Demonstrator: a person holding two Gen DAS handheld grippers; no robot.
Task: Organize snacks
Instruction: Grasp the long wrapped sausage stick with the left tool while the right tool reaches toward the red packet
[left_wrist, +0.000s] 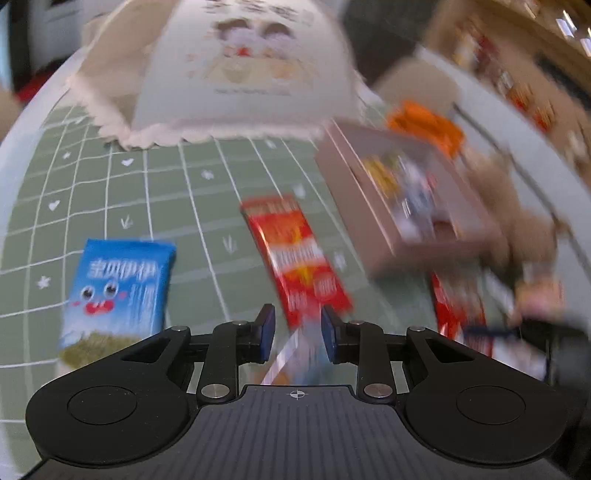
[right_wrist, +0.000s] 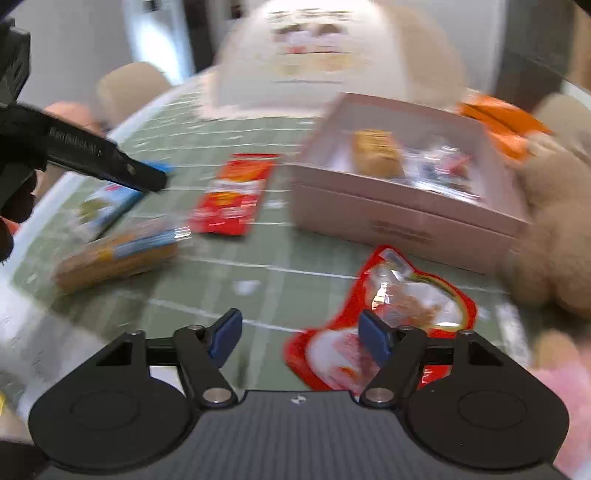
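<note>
Two grippers: left gripper (left_wrist: 297, 334) pinching clear-wrapped snack (left_wrist: 291, 354); right gripper (right_wrist: 300, 334) wide, unloaded.

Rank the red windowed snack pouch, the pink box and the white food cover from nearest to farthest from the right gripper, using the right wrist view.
1. The red windowed snack pouch, lying on the table just ahead of the right gripper, under its right finger.
2. The pink box, beyond the pouch, ahead and to the right.
3. The white food cover, at the far end of the table behind the box.

box contents (left_wrist: 410, 192) blurred, packet print (right_wrist: 231, 195) unreadable
</note>
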